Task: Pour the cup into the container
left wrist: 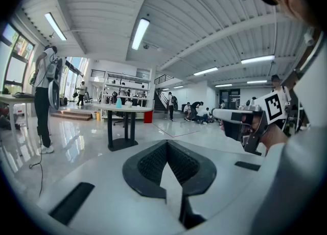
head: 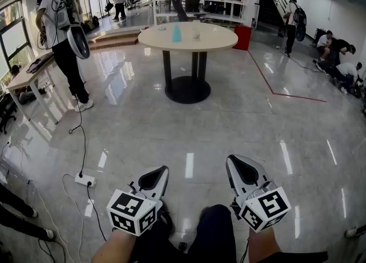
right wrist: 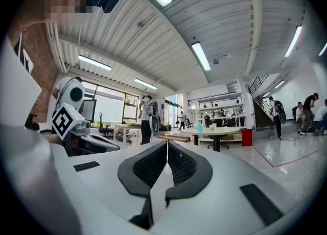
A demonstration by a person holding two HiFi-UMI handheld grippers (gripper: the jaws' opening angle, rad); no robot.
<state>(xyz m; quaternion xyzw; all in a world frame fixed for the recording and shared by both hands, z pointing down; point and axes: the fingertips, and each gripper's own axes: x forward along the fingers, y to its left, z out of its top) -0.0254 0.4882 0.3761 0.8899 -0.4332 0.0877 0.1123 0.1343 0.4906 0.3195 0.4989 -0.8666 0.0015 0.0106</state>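
floor [head: 189, 124]: glossy gray tile | round table [head: 214, 39] ctr | windows [head: 11, 36] L | strip lights [left wrist: 139, 33]

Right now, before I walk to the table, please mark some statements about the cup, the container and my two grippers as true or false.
1. The right gripper holds the blue cup. False: it is shut and empty; the cup stands on the round table.
2. The left gripper is shut with nothing in it. True.
3. The clear container stands on the floor. False: it stands on the table, beside the cup.
4. A red bin stands beyond the table. True.
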